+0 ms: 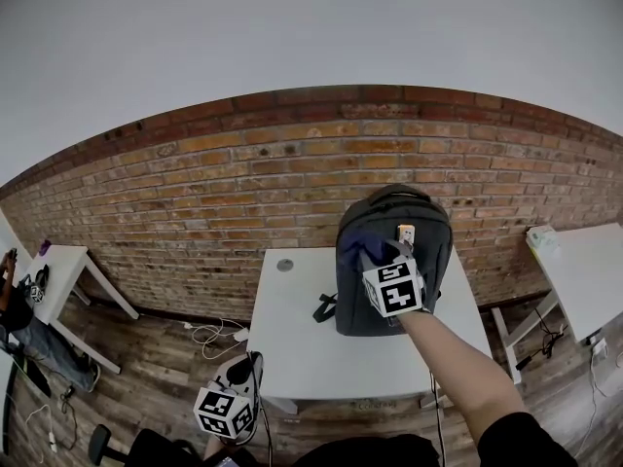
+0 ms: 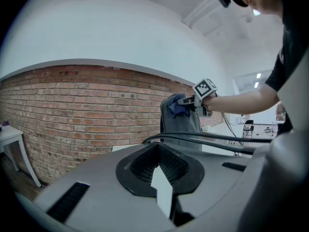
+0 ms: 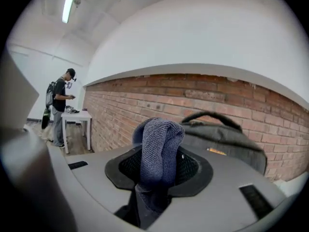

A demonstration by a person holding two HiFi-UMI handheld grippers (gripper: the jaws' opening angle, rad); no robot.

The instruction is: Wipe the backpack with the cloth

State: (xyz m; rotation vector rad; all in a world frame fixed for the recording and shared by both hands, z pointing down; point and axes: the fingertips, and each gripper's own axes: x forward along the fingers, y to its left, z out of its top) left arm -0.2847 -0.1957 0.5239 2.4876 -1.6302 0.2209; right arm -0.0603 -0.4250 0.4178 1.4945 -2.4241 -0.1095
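A dark grey backpack stands upright at the back of a white table, against a brick wall. My right gripper is up against the backpack's front near the top, shut on a blue cloth. In the right gripper view the cloth bunches up out of the gripper, with the backpack just behind. My left gripper hangs low off the table's front left corner, jaws together and nothing in them. The left gripper view shows the backpack and the cloth from afar.
Small white tables stand at the far left and far right. Cables lie on the wooden floor under the table's left side. A small round disc sits on the table. A person stands by a distant table.
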